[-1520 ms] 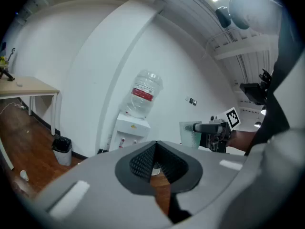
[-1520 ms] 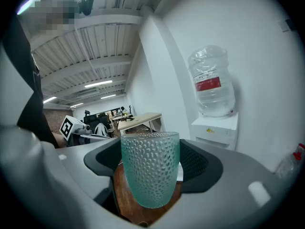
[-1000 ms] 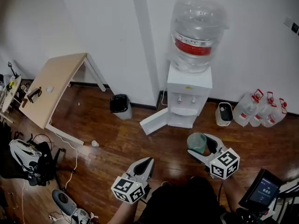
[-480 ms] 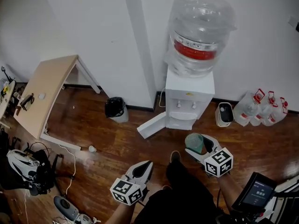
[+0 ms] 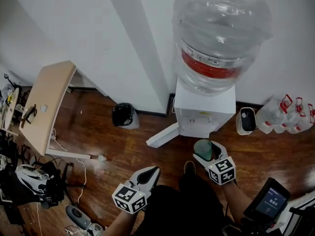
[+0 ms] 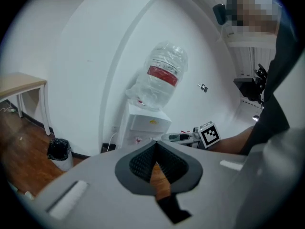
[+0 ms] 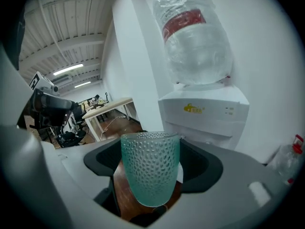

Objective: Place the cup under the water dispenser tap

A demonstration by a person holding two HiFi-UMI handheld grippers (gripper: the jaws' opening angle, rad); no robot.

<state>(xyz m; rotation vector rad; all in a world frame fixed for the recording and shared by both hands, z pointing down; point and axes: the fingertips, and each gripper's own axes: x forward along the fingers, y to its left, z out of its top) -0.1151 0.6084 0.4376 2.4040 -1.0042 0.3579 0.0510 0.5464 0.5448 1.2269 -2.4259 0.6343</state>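
You are carrying the cup (image 7: pixel 150 168) toward the water dispenser (image 7: pixel 205 111), and it is not under a tap yet. It hangs in the air just in front of the white cabinet, below the big bottle (image 5: pixel 219 33). From the head view the cabinet's top edge hides the taps, and the right gripper view does not show them clearly either. I would bring the cup in low enough for its rim to pass under the front panel, then find the spout before you commit. Keep the cup upright and level as you go in. Set its base flat on the drip ledge rather than dropping it there. Let go only once it stands by itself, and draw straight back so that neither jaw drags it out of line. The lower cabinet door (image 5: pixel 162 135) stands open to the left of the dispenser, down by the floor, so keep clear of it as you step in.

Your right claw (image 5: pixel 204 151) is spread wide and clamped on the cup. A dark pad presses each side of the dimpled teal wall, and the rim stands above the jaws.

Your left claw (image 6: pixel 155 147) is clenched with its jaw tips meeting and nothing between them. It hangs well to the left of the cup and touches nothing. It looks best kept there, out of the way.
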